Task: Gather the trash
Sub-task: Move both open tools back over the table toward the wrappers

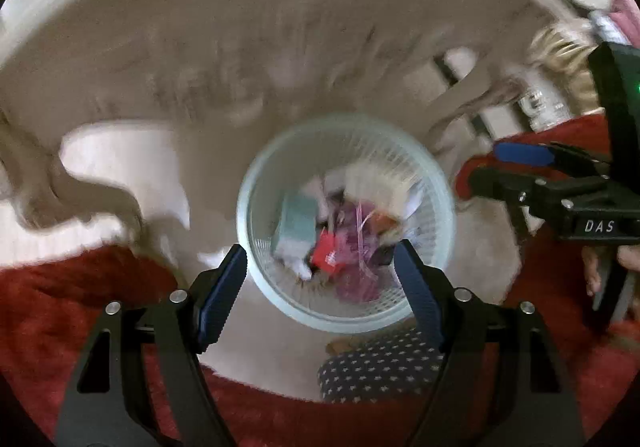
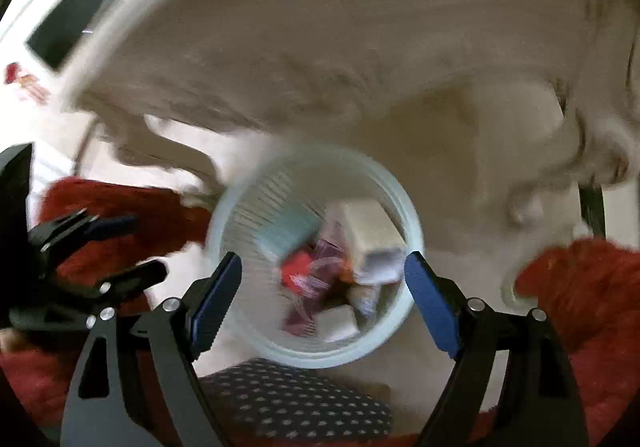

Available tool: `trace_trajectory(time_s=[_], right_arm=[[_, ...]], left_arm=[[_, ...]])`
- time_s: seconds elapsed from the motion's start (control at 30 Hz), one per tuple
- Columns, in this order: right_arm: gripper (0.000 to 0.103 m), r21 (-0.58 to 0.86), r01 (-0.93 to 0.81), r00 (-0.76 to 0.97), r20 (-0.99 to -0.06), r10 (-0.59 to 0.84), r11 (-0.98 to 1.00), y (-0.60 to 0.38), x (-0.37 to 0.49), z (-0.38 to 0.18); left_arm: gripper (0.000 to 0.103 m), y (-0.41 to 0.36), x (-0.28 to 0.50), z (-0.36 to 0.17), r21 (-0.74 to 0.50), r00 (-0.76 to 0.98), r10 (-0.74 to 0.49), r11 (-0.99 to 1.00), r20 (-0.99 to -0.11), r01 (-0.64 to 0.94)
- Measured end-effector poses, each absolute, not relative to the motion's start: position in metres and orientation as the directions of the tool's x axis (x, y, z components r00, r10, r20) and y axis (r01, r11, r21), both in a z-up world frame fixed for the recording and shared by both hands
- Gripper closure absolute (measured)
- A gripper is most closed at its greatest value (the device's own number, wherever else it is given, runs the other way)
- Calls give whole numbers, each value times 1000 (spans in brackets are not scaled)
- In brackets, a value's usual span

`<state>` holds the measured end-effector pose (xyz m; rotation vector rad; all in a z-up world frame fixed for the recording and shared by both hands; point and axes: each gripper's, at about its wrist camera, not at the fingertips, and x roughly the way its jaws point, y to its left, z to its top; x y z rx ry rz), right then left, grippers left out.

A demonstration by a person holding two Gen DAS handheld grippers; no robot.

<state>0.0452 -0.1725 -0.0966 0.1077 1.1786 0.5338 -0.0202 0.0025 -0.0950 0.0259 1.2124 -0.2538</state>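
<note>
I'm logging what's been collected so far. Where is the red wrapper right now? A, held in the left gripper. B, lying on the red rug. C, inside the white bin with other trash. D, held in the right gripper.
C: the red wrapper lies inside the bin among other trash, while the left gripper and right gripper stand open and empty above it.

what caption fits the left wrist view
Open left tool above a pale slatted bin holding mixed trash.
</note>
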Motion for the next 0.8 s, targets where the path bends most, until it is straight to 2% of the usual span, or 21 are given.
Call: trace_trajectory(time_s=[0.13, 0.2, 0.33, 0.47, 0.6, 0.8], right_arm=[[24, 330, -427, 421, -751, 508, 842, -180, 53, -20], [24, 309, -438, 493, -702, 513, 844, -185, 68, 8], [23, 238, -409, 633, -621, 461, 881, -197, 130, 47], [23, 198, -387, 706, -565, 427, 901, -196, 218, 70], [24, 117, -409, 732, -551, 402, 905, -169, 319, 81], [24, 126, -468, 691, -565, 452, 874, -133, 428, 77]], left_arm=[[29, 16, -4, -19, -148, 462, -246, 960, -852, 239], [29, 22, 22, 18, -102, 562, -228, 964, -795, 246], [29, 26, 102, 48, 6, 677, -126, 982, -725, 189], [29, 33, 217, 51, -21, 708, -72, 997, -703, 81], [29, 39, 329, 40, -102, 691, -78, 995, -718, 6], [29, 37, 415, 22, -122, 654, -80, 992, -752, -19]])
